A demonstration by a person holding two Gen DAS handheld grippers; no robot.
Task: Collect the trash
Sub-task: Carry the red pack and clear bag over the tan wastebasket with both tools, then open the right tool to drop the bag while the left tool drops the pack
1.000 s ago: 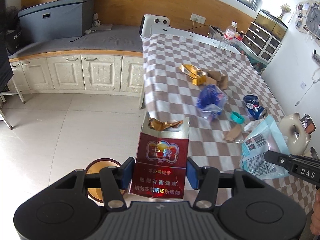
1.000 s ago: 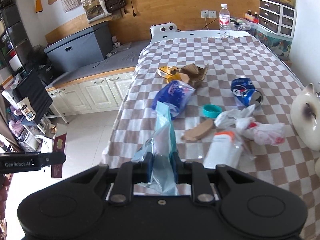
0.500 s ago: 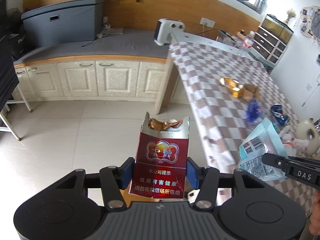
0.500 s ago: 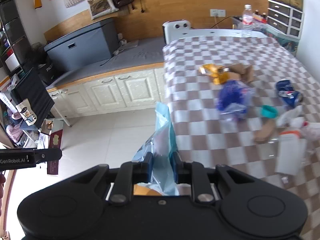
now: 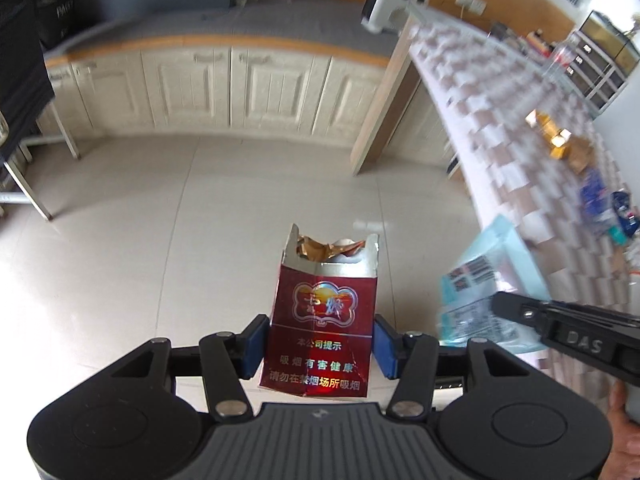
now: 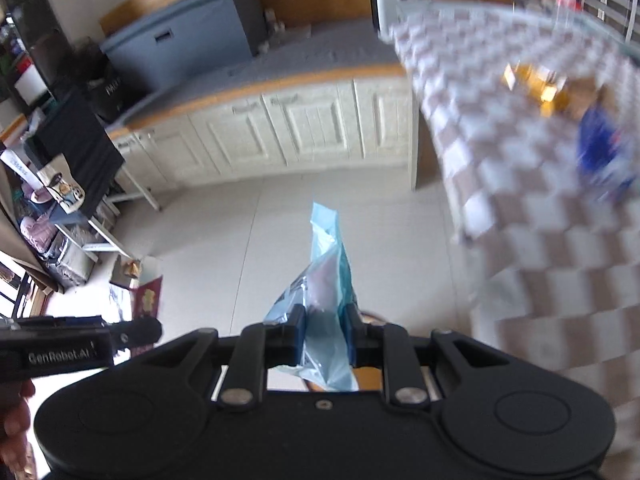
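My left gripper [image 5: 320, 340] is shut on a torn red cigarette pack [image 5: 322, 312] with crumpled foil at its open top, held over the pale tiled floor. My right gripper [image 6: 325, 330] is shut on a crumpled light-blue plastic wrapper [image 6: 326, 276], also over the floor. That wrapper [image 5: 486, 288] shows at the right of the left wrist view, and the red pack [image 6: 148, 298] at the left of the right wrist view. A brown rounded rim [image 6: 370, 316] peeks out just behind the right fingers; what it belongs to is hidden.
The checkered table [image 5: 520, 152] stands to the right with blurred trash on it: a gold wrapper [image 5: 550, 130] and blue packets [image 6: 598, 152]. Cream cabinets [image 5: 224, 84] line the far wall. A cluttered rack [image 6: 60, 200] is at left. A hand [image 6: 16, 420] holds the left tool.
Both grippers have swung left off the table and lower over the floor, still gripping the pack and the wrapper. The table now sits at the right edge of both views.
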